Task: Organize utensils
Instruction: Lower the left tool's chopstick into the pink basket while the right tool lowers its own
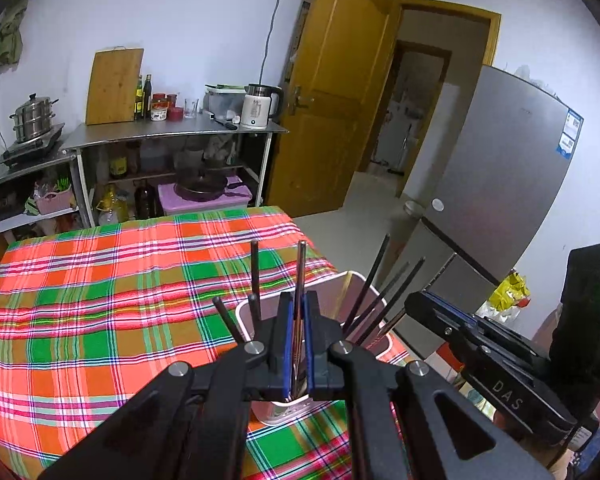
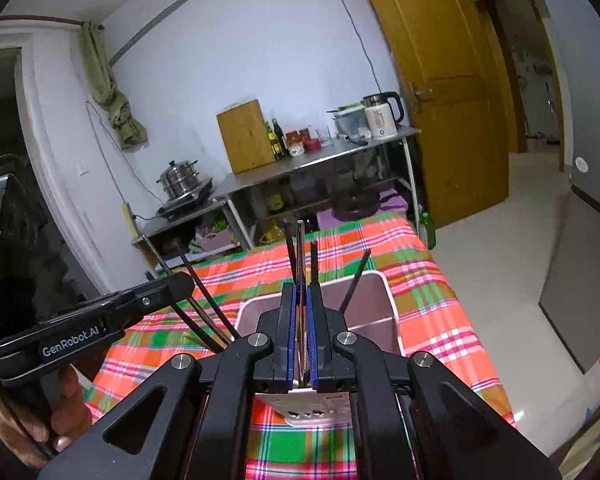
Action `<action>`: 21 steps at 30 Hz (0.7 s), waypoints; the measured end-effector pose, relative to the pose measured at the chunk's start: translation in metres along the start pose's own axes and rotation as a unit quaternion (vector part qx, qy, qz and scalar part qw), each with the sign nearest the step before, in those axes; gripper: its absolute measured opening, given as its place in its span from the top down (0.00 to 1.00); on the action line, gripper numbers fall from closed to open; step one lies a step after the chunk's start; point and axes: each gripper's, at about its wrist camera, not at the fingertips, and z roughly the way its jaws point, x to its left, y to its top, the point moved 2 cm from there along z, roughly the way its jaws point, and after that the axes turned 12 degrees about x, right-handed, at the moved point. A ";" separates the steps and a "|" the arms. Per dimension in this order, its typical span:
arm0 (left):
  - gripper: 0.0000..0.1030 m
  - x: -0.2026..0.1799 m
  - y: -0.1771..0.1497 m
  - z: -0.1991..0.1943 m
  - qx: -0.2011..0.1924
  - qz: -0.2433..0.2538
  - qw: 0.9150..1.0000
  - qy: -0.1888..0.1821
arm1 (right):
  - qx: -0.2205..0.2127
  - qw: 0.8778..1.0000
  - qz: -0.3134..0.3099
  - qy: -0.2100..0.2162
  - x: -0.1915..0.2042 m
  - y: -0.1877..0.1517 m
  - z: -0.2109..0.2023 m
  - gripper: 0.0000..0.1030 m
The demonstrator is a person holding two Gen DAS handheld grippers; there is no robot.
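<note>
Plaid tablecloth [image 1: 100,300], left gripper [image 1: 298,320] and right gripper [image 2: 300,308] jaws each pinching a utensil.

Home kitchen, small room w/ white walls. Steel shelf unit [image 1: 172,132] standing along the wall, carrying a cutting board [image 1: 114,86], oil bottles [image 1: 143,98], jars and an electric kettle [image 1: 260,106]; stacked steamer pot [image 1: 34,118] sitting on a hob [image 1: 32,148] beside it. Pan & containers filling the lower shelves. Fridge [image 1: 508,184] standing at right, wooden door [image 1: 332,92] hanging open to another room. Table wearing a plaid cloth [image 1: 100,300], w/ a pink utensil holder [image 2: 376,312] standing on it.
</note>
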 end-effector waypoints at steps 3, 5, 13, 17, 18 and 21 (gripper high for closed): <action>0.95 -0.001 -0.005 0.006 0.006 0.002 1.000 0.000 | 0.006 1.000 0.004 -0.001 -0.004 -0.005 0.006 0.95; 0.95 -0.001 -0.008 0.010 0.011 0.004 1.000 0.002 | 0.014 1.000 0.004 -0.001 -0.005 -0.010 0.012 0.95; 0.94 0.001 -0.020 0.020 0.022 0.005 1.000 0.007 | 0.035 0.999 0.009 0.000 -0.011 -0.020 0.027 0.95; 0.92 0.004 -0.023 0.021 0.022 0.001 1.000 0.008 | 0.046 0.999 0.009 0.003 -0.012 -0.024 0.032 0.95; 0.89 0.004 -0.024 0.020 0.022 0.000 1.000 0.008 | 0.049 0.999 0.008 0.003 -0.012 -0.025 0.034 0.95; 0.82 0.002 -0.027 0.016 0.017 0.001 1.000 0.001 | 0.053 0.999 0.006 0.000 -0.013 -0.027 0.034 0.95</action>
